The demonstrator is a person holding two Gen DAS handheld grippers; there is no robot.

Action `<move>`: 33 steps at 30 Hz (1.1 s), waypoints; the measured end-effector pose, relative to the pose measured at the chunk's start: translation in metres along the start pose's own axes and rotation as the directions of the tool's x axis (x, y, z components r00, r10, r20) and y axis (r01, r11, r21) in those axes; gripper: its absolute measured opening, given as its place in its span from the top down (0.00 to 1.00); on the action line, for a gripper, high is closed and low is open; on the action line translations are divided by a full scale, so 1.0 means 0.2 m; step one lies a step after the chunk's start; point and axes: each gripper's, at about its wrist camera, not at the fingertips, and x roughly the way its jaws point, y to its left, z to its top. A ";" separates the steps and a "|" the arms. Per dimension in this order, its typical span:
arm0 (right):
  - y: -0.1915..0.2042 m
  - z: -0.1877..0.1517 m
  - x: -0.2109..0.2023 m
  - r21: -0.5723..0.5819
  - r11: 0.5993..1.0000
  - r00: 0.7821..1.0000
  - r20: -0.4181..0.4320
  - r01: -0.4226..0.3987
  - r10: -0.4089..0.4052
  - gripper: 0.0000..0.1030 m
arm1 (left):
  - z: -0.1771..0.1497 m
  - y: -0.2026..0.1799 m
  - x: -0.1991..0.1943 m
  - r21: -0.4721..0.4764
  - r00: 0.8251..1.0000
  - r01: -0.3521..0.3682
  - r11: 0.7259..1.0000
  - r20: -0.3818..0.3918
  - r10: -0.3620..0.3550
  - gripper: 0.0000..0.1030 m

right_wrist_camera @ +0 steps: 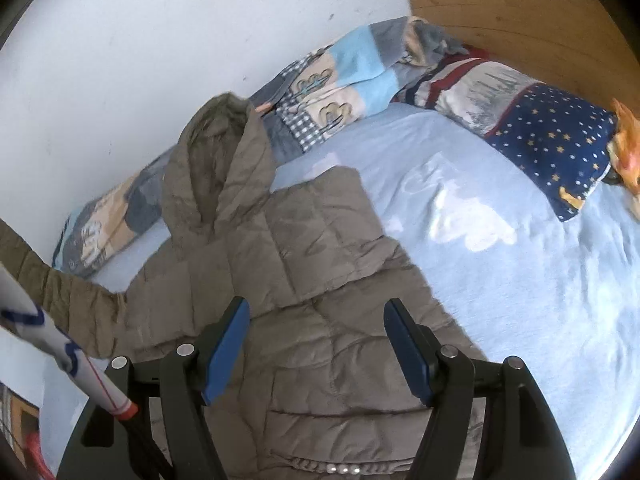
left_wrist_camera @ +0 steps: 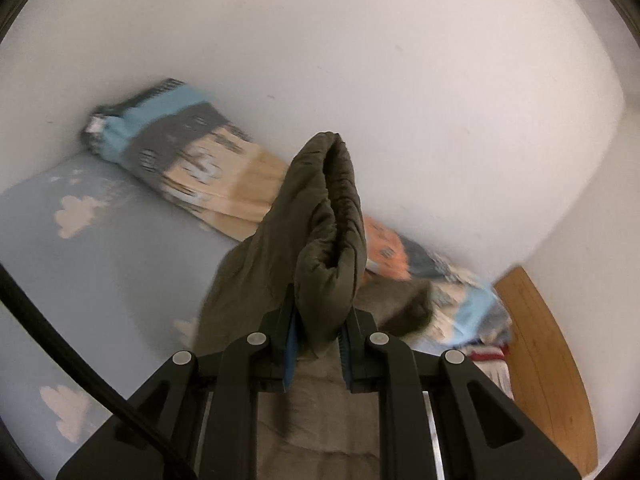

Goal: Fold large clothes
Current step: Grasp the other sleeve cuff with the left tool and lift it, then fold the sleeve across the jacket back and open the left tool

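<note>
An olive-brown quilted hooded jacket (right_wrist_camera: 304, 264) lies spread on a light blue bed sheet (right_wrist_camera: 520, 280) with cloud prints, its hood (right_wrist_camera: 218, 160) toward the wall. My left gripper (left_wrist_camera: 318, 336) is shut on the cuff end of a jacket sleeve (left_wrist_camera: 332, 208), which stands lifted up in front of the white wall. In the right wrist view that raised sleeve (right_wrist_camera: 52, 292) stretches off to the left edge. My right gripper (right_wrist_camera: 316, 348) hovers open above the jacket's body, with nothing between its blue pads (right_wrist_camera: 226, 348).
A patchwork blanket (right_wrist_camera: 332, 80) lies bunched along the white wall (left_wrist_camera: 360, 60). A star-print pillow (right_wrist_camera: 552, 140) sits at the head of the bed by a wooden headboard (right_wrist_camera: 520, 20). An orange soft toy (right_wrist_camera: 626, 152) is at the right edge.
</note>
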 end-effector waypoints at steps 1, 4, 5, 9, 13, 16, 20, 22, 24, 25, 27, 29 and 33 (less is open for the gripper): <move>-0.03 0.01 -0.02 0.016 1.000 1.000 0.007 -0.004 0.004 0.28 | -0.03 -0.08 0.03 0.019 1.000 0.010 1.000 -0.016 -0.010 0.84; -0.11 0.04 -0.06 0.057 0.998 1.000 0.022 -0.008 0.007 0.28 | -0.18 -0.29 0.14 0.078 0.997 0.036 0.996 -0.070 -0.031 0.84; -0.13 0.05 -0.08 0.066 0.998 1.000 0.025 -0.009 0.008 0.28 | -0.23 -0.36 0.18 0.096 0.995 0.045 0.994 -0.090 -0.036 0.84; -0.20 0.07 -0.12 0.089 0.996 0.999 0.034 -0.018 0.016 0.28 | -0.47 -0.56 0.38 0.140 0.984 0.072 0.988 -0.172 -0.047 0.84; -0.26 0.08 -0.15 0.112 0.994 0.999 0.044 -0.019 0.014 0.28 | -0.75 -0.71 0.59 0.169 0.964 0.095 0.981 -0.261 -0.049 0.84; -0.28 0.09 -0.15 0.124 0.992 0.999 0.042 -0.022 0.017 0.28 | -0.97 -0.77 0.78 0.175 0.943 0.101 0.979 -0.332 -0.038 0.84; -0.29 0.10 -0.16 0.126 0.992 0.999 0.047 -0.024 0.019 0.28 | -1.29 -0.86 0.98 0.205 0.906 0.096 0.974 -0.423 0.000 0.84; -0.29 0.10 -0.16 0.124 0.992 0.999 0.049 -0.020 0.014 0.28 | -1.44 -0.88 1.06 0.240 0.891 0.088 0.967 -0.453 0.031 0.84; -0.29 0.10 -0.15 0.122 0.992 0.999 0.045 -0.019 0.014 0.28 | -1.53 -0.87 1.12 0.261 0.880 0.081 0.962 -0.473 0.054 0.83; -0.29 0.10 -0.15 0.122 0.992 0.999 0.042 -0.018 0.013 0.28 | -1.57 -0.86 1.15 0.266 0.872 0.075 0.961 -0.485 0.066 0.82; -0.29 0.11 -0.14 0.121 0.992 0.999 0.037 -0.019 0.015 0.28 | -1.62 -0.84 1.18 0.258 0.853 0.068 0.964 -0.517 0.078 0.70; -0.28 0.11 -0.13 0.119 0.993 0.999 0.039 -0.014 0.010 0.28 | -1.67 -0.81 1.21 0.228 0.815 0.099 0.969 -0.577 0.053 0.50; -0.28 0.12 -0.12 0.128 0.992 0.999 0.042 -0.005 -0.001 0.28 | -1.66 -0.83 1.11 0.236 0.806 0.183 0.954 -0.592 -0.008 0.50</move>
